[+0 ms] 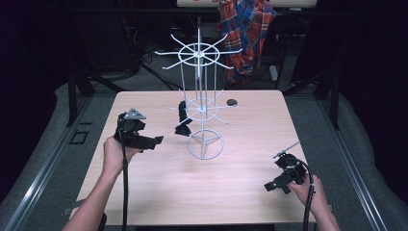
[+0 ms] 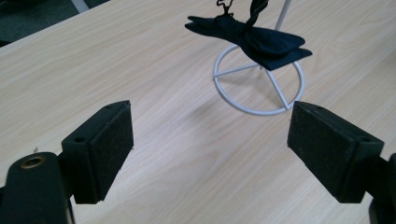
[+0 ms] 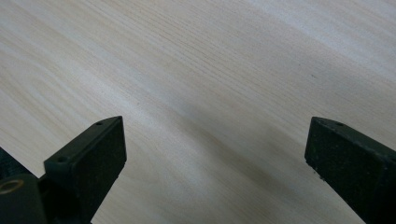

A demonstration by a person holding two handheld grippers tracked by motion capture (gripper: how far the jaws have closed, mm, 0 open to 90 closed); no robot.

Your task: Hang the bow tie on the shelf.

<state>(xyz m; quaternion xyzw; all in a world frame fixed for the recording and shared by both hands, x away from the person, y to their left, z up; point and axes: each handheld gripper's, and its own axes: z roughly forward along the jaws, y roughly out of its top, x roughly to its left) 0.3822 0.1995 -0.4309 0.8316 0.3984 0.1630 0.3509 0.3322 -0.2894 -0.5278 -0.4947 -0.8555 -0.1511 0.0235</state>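
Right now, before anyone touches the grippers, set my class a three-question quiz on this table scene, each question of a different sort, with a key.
1. True or false: the dark bow tie lies flat on the table.
2. Multiple choice: the left gripper has its jaws (A) shut on the bow tie, (B) wide open and empty, (C) shut on nothing.
3. Fill in: the white wire rack stands on a base shaped like a ____.

Key
1. False: it hangs from the rack, above the base.
2. B.
3. Ring, with three spokes meeting at the pole. The right gripper is open too, over bare wood.
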